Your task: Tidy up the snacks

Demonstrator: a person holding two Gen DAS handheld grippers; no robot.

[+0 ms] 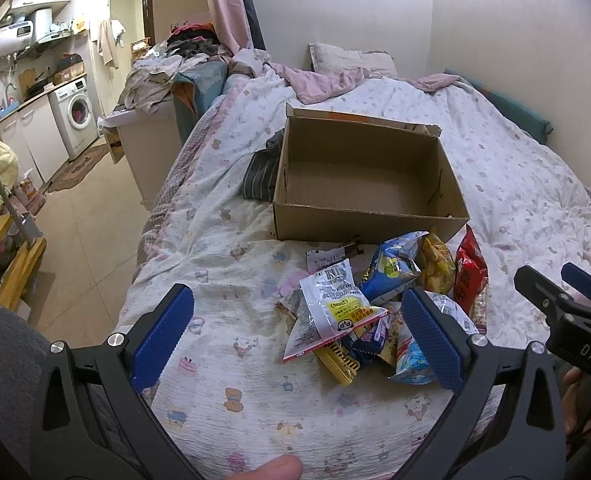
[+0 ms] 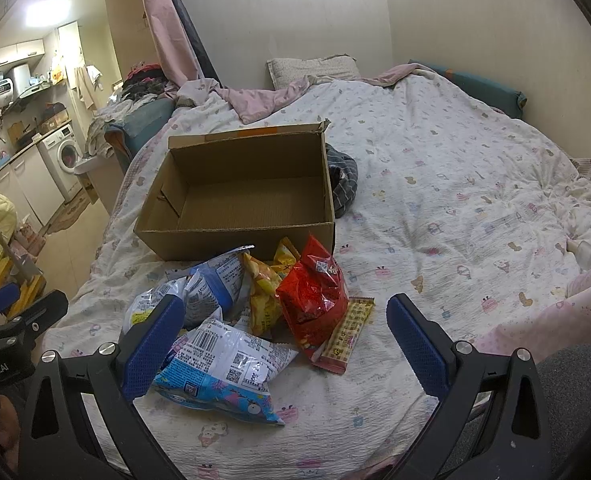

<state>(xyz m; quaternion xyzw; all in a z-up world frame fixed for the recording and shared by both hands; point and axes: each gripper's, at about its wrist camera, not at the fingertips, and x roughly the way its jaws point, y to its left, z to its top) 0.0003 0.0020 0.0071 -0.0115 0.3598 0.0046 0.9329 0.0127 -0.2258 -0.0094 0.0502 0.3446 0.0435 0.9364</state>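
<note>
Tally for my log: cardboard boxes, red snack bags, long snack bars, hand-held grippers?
cardboard box: 1
red snack bag: 1
long snack bar: 1
hand-held grippers: 2 (left hand-held gripper, right hand-held gripper)
Total: 5

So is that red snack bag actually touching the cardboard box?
Cannot tell. In the right wrist view the red snack bag's top overlaps the cardboard box's front wall, so no gap shows, yet it may simply stand in front.
</note>
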